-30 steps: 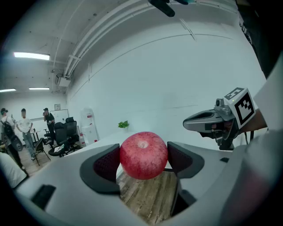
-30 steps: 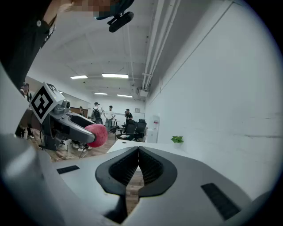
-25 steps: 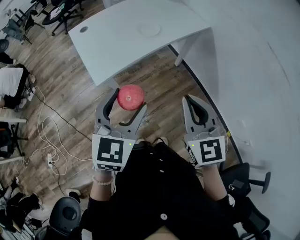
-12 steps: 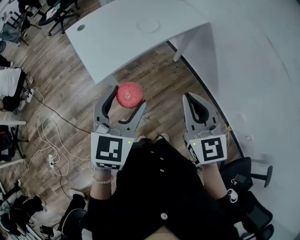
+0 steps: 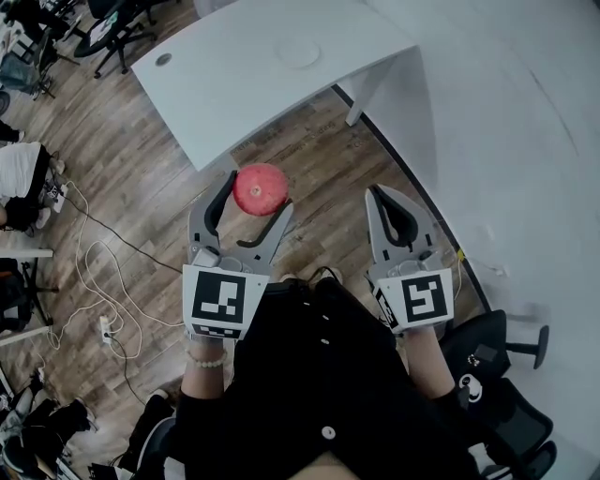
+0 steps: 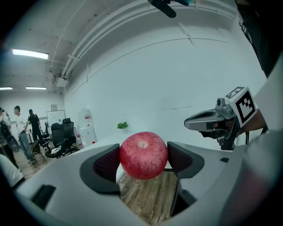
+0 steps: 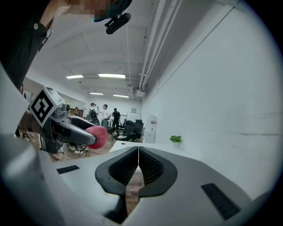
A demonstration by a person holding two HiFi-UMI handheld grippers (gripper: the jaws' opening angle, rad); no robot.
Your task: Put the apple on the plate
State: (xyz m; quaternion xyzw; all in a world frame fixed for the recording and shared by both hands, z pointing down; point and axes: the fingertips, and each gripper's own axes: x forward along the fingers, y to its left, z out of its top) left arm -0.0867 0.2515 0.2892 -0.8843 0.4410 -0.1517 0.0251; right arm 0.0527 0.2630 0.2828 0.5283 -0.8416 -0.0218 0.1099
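A red apple is held in the air over the wooden floor, my left gripper shut on it. In the left gripper view the apple fills the gap between the two dark pads. A white plate lies flat on the white table ahead, well beyond the apple. My right gripper hangs to the right with its jaws pressed together and nothing in them. The right gripper view also catches the apple at its left.
The white wall runs close along my right. Cables trail over the floor at left. Office chairs and seated people are at far left. A small green plant sits at the table's far end. A black chair stands behind right.
The view has shifted slightly, so the table sits a little closer to the grippers. The left gripper keeps its hold on the apple. The right gripper stays as it was.
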